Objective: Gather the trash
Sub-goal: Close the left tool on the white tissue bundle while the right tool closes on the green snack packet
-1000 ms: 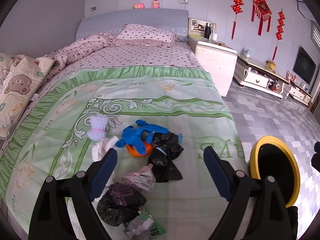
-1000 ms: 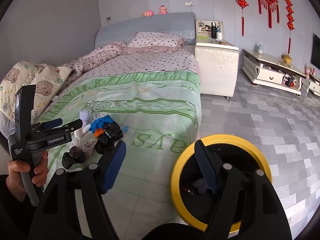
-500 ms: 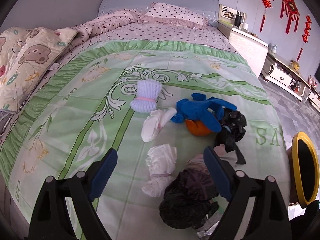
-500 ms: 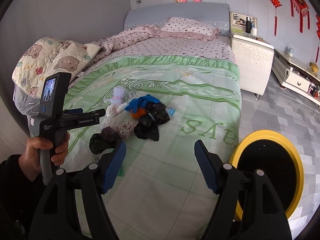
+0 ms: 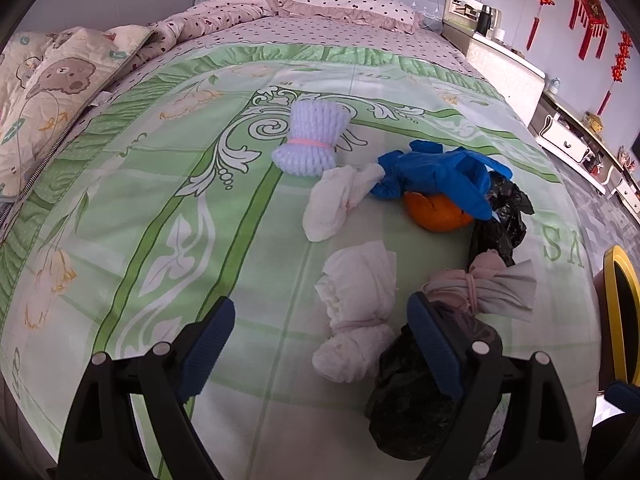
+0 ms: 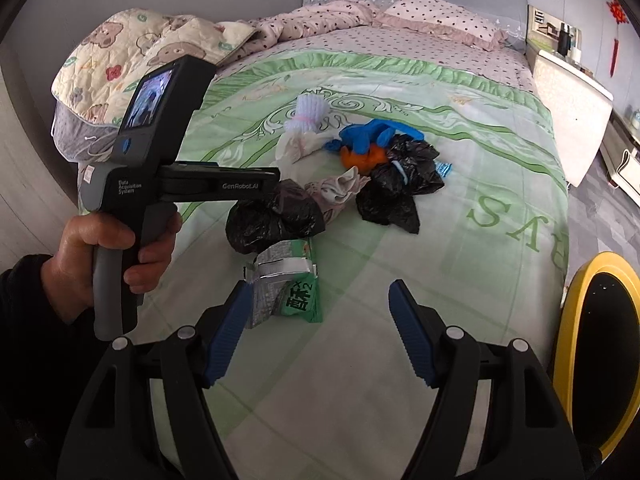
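Left gripper (image 5: pixel 322 340) wide open, nothing held, hovering over the white tied bundle (image 5: pixel 356 312), which sits between the fingers, nearer the right one. Bundle's long axis runs away from the gripper, knot near the close end. Right gripper (image 6: pixel 316 326) also open and empty; green snack wrapper (image 6: pixel 288 284) lies just ahead by its left finger, lengthwise toward the pile. Yellow-rimmed bin (image 6: pixel 596 344) sits on the floor, right of the bed (image 5: pixel 120 200). Left hand looks nearer the bundle.
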The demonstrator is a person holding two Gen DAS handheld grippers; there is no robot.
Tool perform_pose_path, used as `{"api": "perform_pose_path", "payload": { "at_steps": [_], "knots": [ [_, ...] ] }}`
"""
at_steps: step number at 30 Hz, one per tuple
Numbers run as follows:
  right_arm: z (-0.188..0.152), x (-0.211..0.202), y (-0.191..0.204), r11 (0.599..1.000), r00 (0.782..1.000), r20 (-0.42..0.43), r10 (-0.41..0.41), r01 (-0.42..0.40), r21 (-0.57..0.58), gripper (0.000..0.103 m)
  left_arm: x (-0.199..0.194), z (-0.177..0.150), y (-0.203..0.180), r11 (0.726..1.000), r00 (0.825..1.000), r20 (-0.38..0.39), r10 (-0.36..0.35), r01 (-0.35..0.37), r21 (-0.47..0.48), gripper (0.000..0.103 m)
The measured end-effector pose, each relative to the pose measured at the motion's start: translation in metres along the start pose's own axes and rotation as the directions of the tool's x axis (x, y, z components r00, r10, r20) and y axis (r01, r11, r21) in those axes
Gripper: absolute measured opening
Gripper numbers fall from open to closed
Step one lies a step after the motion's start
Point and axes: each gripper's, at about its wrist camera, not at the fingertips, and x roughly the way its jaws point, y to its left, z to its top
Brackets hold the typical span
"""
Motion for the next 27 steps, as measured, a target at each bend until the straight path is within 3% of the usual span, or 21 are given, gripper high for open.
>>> {"api": "perform_pose_path", "payload": {
  "at_steps": [8,17,22,24,27],
  "knots": [
    [0.003,0.036,0.017,0.999,0.999,-0.047,0.008,-0.010,-0.042,0.067,0.018,0.003,0.003,1.000,0.999,-0.029,-0.020,0.020,-0.003,0.084],
    [0.008,0.072,0.012,0.999,0.994,-0.109,0.018,-0.022,-0.037,0.061,0.033,0.003,0.004,0.997,0.996,-0.063,-0.070,0.069,-0.019,0.061],
    [0.009,0.080,0.012,0.998,0.992,-0.111,0.053,-0.056,-0.024,0.052,0.035,0.002,0.000,0.992,0.990,-0.068,-0.125,0.125,-0.008,0.037],
    [0.008,0.082,0.012,0.997,0.992,-0.111,0.065,-0.068,-0.024,0.045,0.035,0.001,-0.002,0.990,0.988,-0.068,-0.141,0.141,-0.001,0.032],
    [0.008,0.082,0.011,0.997,0.992,-0.103,0.071,-0.073,-0.019,0.042,0.035,0.001,-0.003,0.989,0.987,-0.063,-0.150,0.151,0.001,0.030]
  ]
}}
